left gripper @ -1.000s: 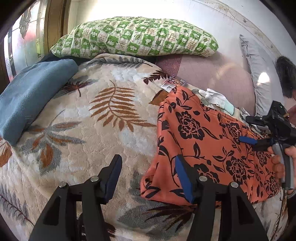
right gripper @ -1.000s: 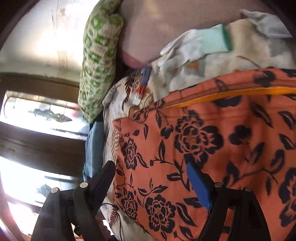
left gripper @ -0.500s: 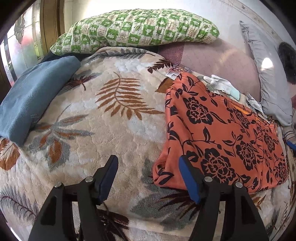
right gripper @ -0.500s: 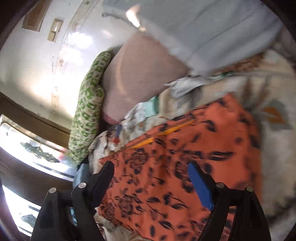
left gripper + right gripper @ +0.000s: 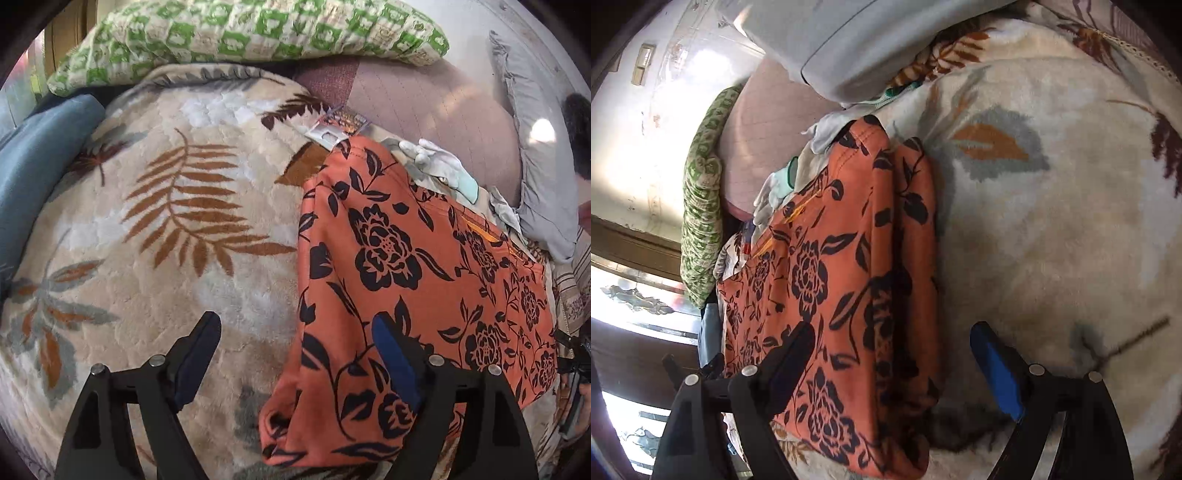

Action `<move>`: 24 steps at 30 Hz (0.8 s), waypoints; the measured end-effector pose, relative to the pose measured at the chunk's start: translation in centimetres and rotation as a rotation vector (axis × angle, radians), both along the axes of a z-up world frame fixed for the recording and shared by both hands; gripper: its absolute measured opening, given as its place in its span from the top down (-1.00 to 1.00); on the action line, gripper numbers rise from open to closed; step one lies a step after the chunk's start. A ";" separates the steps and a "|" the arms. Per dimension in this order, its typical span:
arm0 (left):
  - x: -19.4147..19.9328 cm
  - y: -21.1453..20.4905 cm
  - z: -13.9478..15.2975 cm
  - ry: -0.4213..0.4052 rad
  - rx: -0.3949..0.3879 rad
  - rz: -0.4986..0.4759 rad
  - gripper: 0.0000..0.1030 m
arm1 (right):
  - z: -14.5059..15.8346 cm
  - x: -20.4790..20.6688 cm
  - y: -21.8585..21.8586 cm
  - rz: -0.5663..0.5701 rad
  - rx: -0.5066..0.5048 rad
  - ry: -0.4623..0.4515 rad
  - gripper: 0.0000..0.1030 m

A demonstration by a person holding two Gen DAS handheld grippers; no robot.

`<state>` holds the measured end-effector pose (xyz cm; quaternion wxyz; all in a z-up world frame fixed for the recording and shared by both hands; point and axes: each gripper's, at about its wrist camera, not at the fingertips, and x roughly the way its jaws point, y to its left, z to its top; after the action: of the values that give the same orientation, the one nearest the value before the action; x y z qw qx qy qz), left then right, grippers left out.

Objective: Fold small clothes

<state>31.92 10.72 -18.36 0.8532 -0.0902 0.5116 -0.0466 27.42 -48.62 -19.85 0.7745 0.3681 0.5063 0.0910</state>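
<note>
- While both sets of jaws stand spread wide with nothing between them, the left gripper (image 5: 295, 343) hovers low over the bed; its right finger (image 5: 395, 362) overlaps the near-left part of the orange floral garment (image 5: 406, 288).
- Right gripper (image 5: 890, 354): released, straddling the garment's (image 5: 842, 280) right-hand edge; whether either finger touches cloth cannot be told.
- Garment: lying flat on the leaf-patterned blanket (image 5: 166, 229), filling the left view from 3 to 6 o'clock.
- White glove (image 5: 439, 166): just beyond the garment's far edge, at 1 o'clock.
- Green checked pillow (image 5: 251, 33): at 12 o'clock.
- Blue pillow (image 5: 33, 173): at 9 o'clock.
</note>
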 end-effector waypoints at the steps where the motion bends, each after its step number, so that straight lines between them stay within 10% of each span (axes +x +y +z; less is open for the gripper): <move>1: 0.7 -0.2 -0.7 0.036 -0.005 -0.013 -0.63 | -0.2 0.3 0.1 -0.003 0.008 0.006 -0.74; 12: 3.1 -0.2 -2.0 0.049 -0.190 -0.028 -0.54 | -0.7 0.8 0.7 0.024 0.138 -0.010 -0.69; 13: 3.2 -0.2 -1.9 0.049 -0.189 -0.029 -0.20 | -0.5 0.7 0.7 0.023 0.158 -0.029 -0.67; 14: 3.4 -0.1 -2.1 0.061 -0.203 -0.029 0.59 | -0.5 0.7 0.9 0.032 0.174 -0.038 -0.64; 15: 3.7 0.1 -2.3 0.088 -0.245 -0.036 0.70 | -0.3 0.7 1.1 0.040 0.167 -0.037 -0.60; 19: 3.7 0.3 -2.4 0.076 -0.243 -0.053 0.69 | -1.0 1.2 1.4 0.042 0.135 -0.006 -0.54; 24: 4.0 -0.4 -2.7 0.052 -0.299 -0.081 -0.21 | -1.3 1.6 1.5 0.044 0.164 -0.012 -0.44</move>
<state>35.93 10.33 -21.06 0.8140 -0.1967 0.5243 -0.1543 28.98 -47.15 -21.13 0.7426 0.4184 0.5006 0.1511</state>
